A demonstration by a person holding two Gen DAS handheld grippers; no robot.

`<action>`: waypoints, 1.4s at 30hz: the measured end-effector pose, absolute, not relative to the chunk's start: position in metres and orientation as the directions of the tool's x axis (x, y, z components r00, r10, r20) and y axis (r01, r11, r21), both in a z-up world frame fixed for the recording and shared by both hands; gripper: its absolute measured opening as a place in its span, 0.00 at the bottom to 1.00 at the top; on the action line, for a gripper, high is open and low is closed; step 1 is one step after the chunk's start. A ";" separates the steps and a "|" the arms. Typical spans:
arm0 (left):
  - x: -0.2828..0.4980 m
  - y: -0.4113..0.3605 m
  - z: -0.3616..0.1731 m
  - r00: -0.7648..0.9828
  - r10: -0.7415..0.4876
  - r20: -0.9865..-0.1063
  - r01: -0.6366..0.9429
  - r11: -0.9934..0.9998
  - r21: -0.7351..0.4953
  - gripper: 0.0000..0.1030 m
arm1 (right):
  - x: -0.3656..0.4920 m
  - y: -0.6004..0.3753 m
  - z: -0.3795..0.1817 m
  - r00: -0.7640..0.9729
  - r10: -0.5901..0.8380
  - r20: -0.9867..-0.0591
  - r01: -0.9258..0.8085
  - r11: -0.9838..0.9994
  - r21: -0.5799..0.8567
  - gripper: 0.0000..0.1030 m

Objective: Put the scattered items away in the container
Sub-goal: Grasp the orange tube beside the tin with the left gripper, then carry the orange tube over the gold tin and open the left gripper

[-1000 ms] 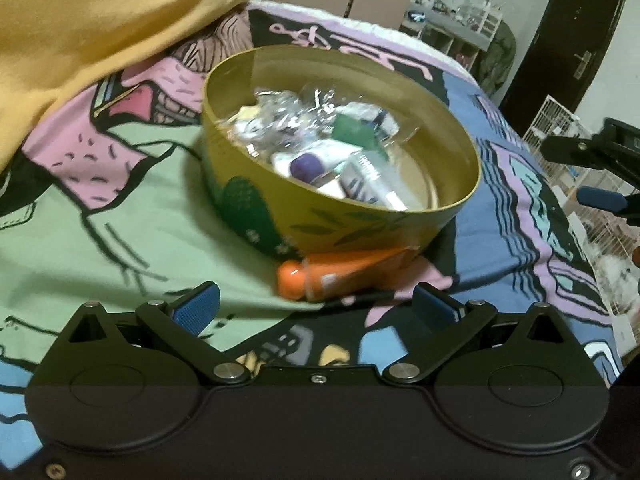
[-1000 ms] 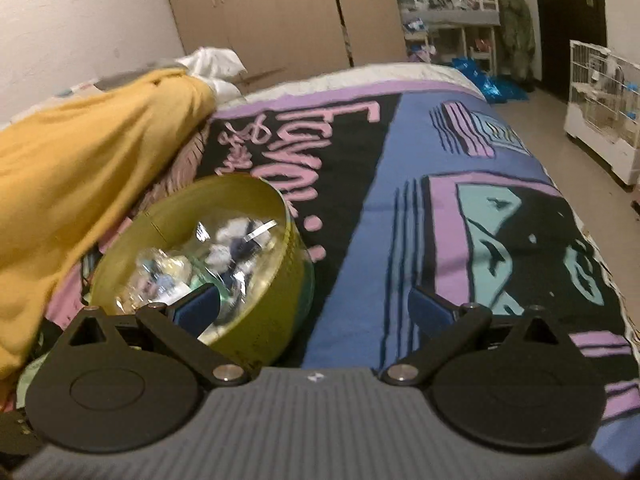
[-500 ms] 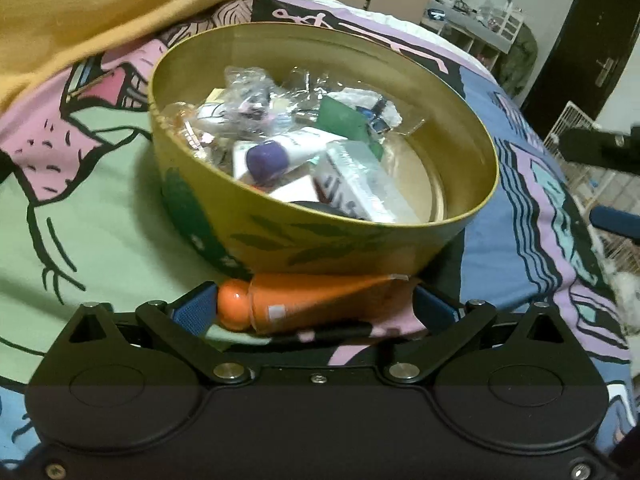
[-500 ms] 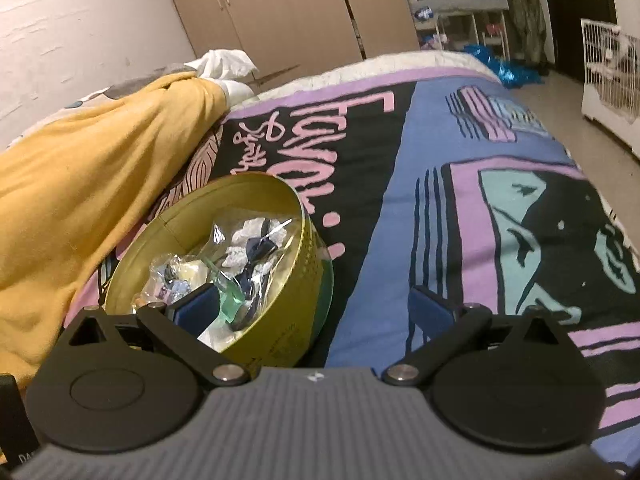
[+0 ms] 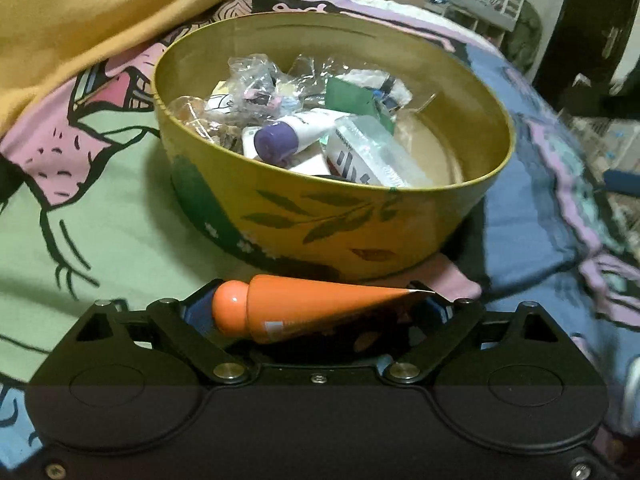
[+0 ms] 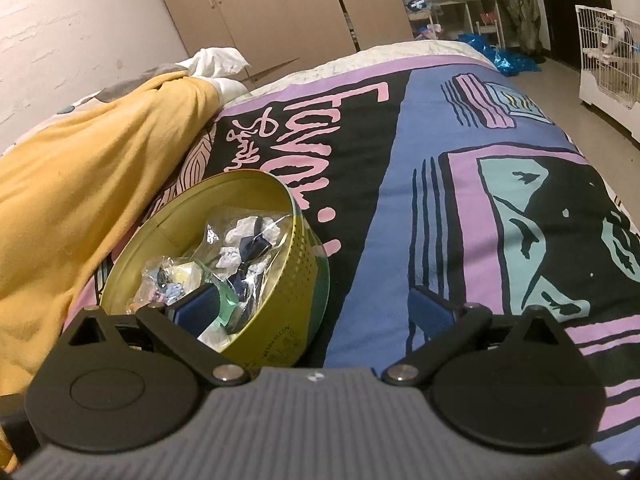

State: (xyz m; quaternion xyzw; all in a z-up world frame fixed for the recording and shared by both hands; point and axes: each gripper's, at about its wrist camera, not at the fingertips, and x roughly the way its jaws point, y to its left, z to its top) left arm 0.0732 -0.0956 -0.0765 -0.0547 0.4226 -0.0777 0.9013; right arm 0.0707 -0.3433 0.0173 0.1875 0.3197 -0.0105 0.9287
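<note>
Just near the yellow tin (image 5: 340, 232) on the bed (image 5: 100, 208), your left tongs (image 5: 316, 312) grip the orange tube (image 5: 304, 312); your right tongs (image 6: 316, 312) hang wide, holding nothing.

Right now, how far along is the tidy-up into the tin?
Several packets and tubes already lie in the yellow tin. The orange tube sits between the left gripper fingers, outside the tin; whether it is gripped is unclear. It must go in. The right gripper is open.
</note>
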 end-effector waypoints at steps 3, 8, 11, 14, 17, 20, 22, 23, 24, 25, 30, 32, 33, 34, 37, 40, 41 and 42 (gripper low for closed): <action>0.062 -0.088 -0.063 0.627 -0.216 -0.749 0.120 0.976 -0.181 0.91 | 0.070 -0.342 0.018 0.797 0.101 -0.596 0.135 0.931 0.338 1.00; 0.040 -0.074 -0.042 0.621 -0.216 -0.753 0.129 0.976 -0.173 0.91 | 0.071 -0.344 0.019 0.793 0.099 -0.601 0.143 0.929 0.342 1.00; 0.034 -0.061 -0.028 0.629 -0.202 -0.751 0.098 0.979 -0.180 0.91 | 0.069 -0.347 0.019 0.790 0.112 -0.603 0.144 0.922 0.360 1.00; 0.034 -0.049 -0.010 0.658 -0.169 -0.734 0.071 0.984 -0.163 0.91 | 0.070 -0.345 0.018 0.777 0.132 -0.615 0.128 0.924 0.361 1.00; 0.042 -0.039 0.008 0.680 -0.138 -0.720 0.051 0.989 -0.141 0.91 | 0.073 -0.338 0.014 0.746 0.143 -0.650 0.111 0.936 0.333 1.00; 0.052 -0.030 0.028 0.704 -0.123 -0.700 0.047 0.991 -0.127 0.91 | 0.073 -0.333 0.012 0.726 0.140 -0.674 0.102 0.946 0.306 1.00; 0.059 -0.029 0.039 0.716 -0.113 -0.689 0.047 0.992 -0.114 0.91 | 0.073 -0.332 0.011 0.712 0.137 -0.688 0.101 0.950 0.294 1.00; 0.062 -0.028 0.046 0.724 -0.110 -0.681 0.050 0.993 -0.108 0.91 | 0.073 -0.332 0.009 0.703 0.136 -0.698 0.103 0.952 0.289 1.00; 0.066 -0.029 0.052 0.731 -0.110 -0.673 0.055 0.993 -0.103 0.91 | 0.073 -0.331 0.008 0.695 0.134 -0.706 0.106 0.952 0.286 1.00; 0.068 -0.031 0.057 0.739 -0.108 -0.665 0.059 0.994 -0.096 0.91 | 0.074 -0.331 0.007 0.687 0.133 -0.714 0.107 0.954 0.281 1.00; 0.083 -0.041 0.081 0.762 -0.114 -0.637 0.089 0.993 -0.072 0.91 | 0.075 -0.329 0.005 0.675 0.143 -0.724 0.095 0.956 0.278 1.00; 0.090 -0.047 0.087 0.766 -0.117 -0.632 0.103 0.993 -0.059 0.91 | 0.076 -0.327 0.003 0.658 0.156 -0.737 0.083 0.957 0.278 1.00; 0.093 -0.050 0.090 0.768 -0.118 -0.630 0.109 0.993 -0.052 0.91 | 0.077 -0.326 0.002 0.650 0.161 -0.742 0.079 0.958 0.277 1.00; 0.096 -0.053 0.092 0.768 -0.119 -0.629 0.116 0.992 -0.047 0.91 | 0.077 -0.325 0.001 0.644 0.164 -0.747 0.073 0.959 0.274 1.00; 0.108 -0.064 0.097 0.769 -0.131 -0.626 0.139 0.990 -0.036 0.91 | 0.078 -0.321 0.000 0.638 0.165 -0.752 0.056 0.964 0.260 1.00; 0.123 -0.077 0.099 0.773 -0.129 -0.621 0.154 0.988 -0.013 0.91 | 0.078 -0.319 -0.001 0.633 0.169 -0.756 0.050 0.965 0.257 1.00; 0.129 -0.081 0.099 0.773 -0.128 -0.622 0.156 0.988 -0.009 0.91 | 0.079 -0.320 -0.001 0.631 0.170 -0.757 0.050 0.965 0.259 1.00; 0.134 -0.085 0.099 0.771 -0.132 -0.623 0.159 0.987 -0.012 0.91 | 0.079 -0.320 -0.002 0.629 0.171 -0.758 0.053 0.964 0.261 1.00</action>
